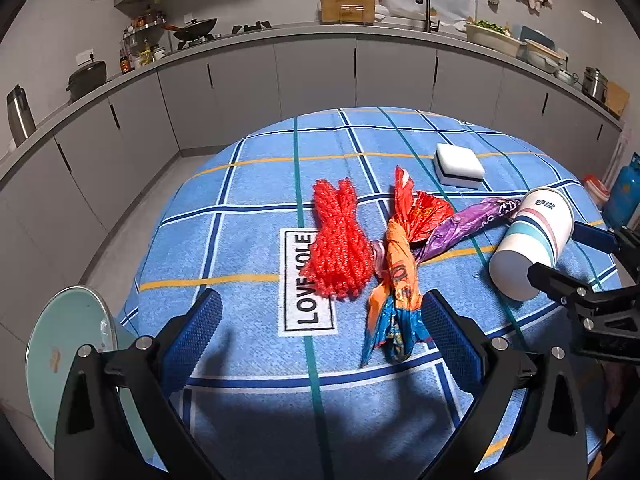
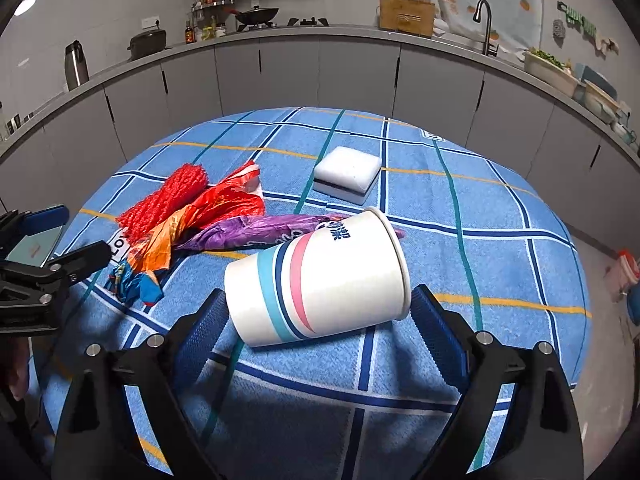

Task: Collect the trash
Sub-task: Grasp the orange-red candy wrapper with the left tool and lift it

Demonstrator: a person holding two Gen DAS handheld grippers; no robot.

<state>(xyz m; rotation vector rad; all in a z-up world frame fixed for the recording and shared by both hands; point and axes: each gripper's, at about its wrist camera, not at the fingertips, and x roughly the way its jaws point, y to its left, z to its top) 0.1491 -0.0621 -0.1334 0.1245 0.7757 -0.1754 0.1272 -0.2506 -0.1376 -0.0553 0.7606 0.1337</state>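
A white paper cup (image 2: 320,276) with teal, blue and pink stripes lies on its side on the blue checked tablecloth (image 2: 460,208). My right gripper (image 2: 320,300) is open, its blue pads on either side of the cup, one by the base and one by the rim. Left of the cup lie a purple wrapper (image 2: 260,232), an orange and blue wrapper (image 1: 400,264) and a red mesh net (image 1: 340,240). My left gripper (image 1: 320,312) stands open above the cloth. Nothing is between its fingers, and the wrapper's lower end is beside the right one.
A white sponge block (image 1: 458,164) rests farther back on the table. A bin with a pale teal lid (image 1: 68,352) stands off the table's left edge. Grey kitchen cabinets and a countertop (image 1: 280,36) with pots curve around behind.
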